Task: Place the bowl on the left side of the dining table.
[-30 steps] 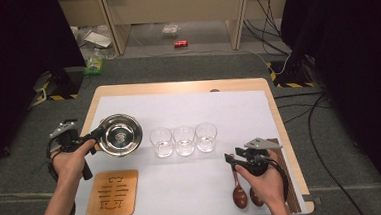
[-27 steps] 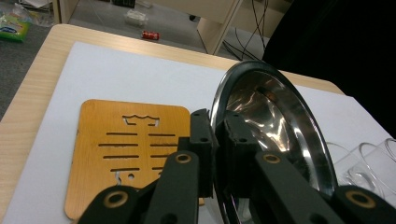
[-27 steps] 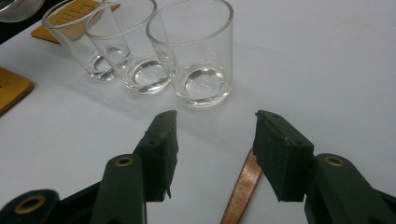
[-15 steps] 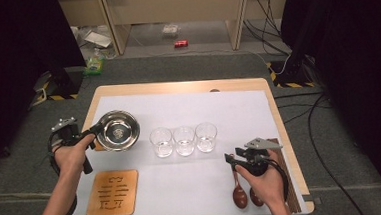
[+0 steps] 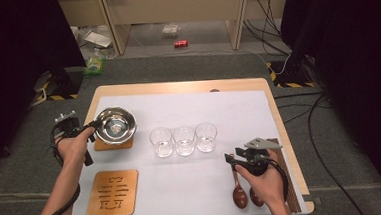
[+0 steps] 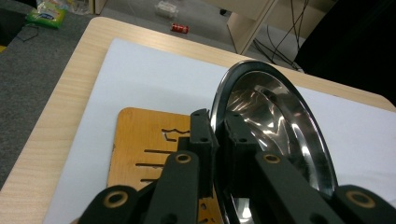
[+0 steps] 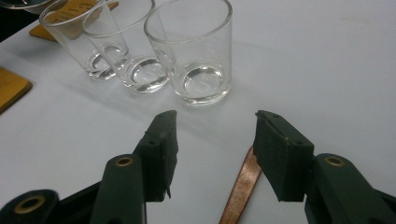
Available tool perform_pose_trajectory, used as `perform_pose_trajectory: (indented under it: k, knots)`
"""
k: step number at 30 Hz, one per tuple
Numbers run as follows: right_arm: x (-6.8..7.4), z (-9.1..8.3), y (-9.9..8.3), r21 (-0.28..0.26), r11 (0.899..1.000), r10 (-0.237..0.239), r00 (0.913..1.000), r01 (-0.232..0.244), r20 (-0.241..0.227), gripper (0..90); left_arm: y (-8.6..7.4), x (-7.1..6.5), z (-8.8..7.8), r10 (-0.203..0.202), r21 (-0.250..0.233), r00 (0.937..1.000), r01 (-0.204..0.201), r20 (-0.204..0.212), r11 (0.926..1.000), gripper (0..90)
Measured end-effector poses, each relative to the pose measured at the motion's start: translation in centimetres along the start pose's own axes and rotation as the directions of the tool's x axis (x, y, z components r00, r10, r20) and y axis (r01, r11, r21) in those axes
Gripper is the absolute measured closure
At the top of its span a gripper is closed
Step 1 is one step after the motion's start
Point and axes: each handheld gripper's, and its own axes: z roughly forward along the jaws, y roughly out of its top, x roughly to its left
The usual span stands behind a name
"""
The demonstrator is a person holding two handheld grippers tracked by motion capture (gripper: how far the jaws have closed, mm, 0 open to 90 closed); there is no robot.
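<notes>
My left gripper (image 5: pixel 90 127) (image 6: pixel 215 133) is shut on the left rim of a shiny steel bowl (image 5: pixel 115 125) (image 6: pixel 275 126). The bowl is over a small wooden coaster (image 5: pixel 111 144) (image 6: pixel 144 144); I cannot tell whether it rests on it. Three empty glasses (image 5: pixel 184 140) (image 7: pixel 196 51) stand in a row mid-table. My right gripper (image 5: pixel 232 160) (image 7: pixel 215 119) stands open near the front right, pointing at the glasses with nothing between its fingers. Beneath it lie two wooden spoons (image 5: pixel 240 194), one handle (image 7: pixel 242 186) showing between the jaws.
A second carved wooden coaster (image 5: pixel 112 192) lies at the front left. A white mat (image 5: pixel 228 110) covers most of the wooden table (image 5: pixel 177 87). Cables, a red can and litter lie on the floor beyond the far edge.
My left hand has carried the bowl a little to the left and farther away, so the coaster's near edge now shows under it. The right hand has kept still.
</notes>
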Motion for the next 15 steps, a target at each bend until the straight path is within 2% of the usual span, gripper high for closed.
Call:
perform_pose_trajectory:
  k: [9,15]
  knots:
    - [0.0,0.1,0.0,0.0,1.0,0.002,1.0,-0.002,-0.001,49.6,-0.3,1.0,2.1,-0.028,0.036,0.9989,0.03,-0.039,0.9989,83.3]
    - [0.0,0.1,-0.1,0.001,1.0,0.004,1.0,-0.004,-0.003,49.6,-0.8,1.5,3.1,-0.067,0.054,0.9965,0.07,-0.05,0.9961,83.3]
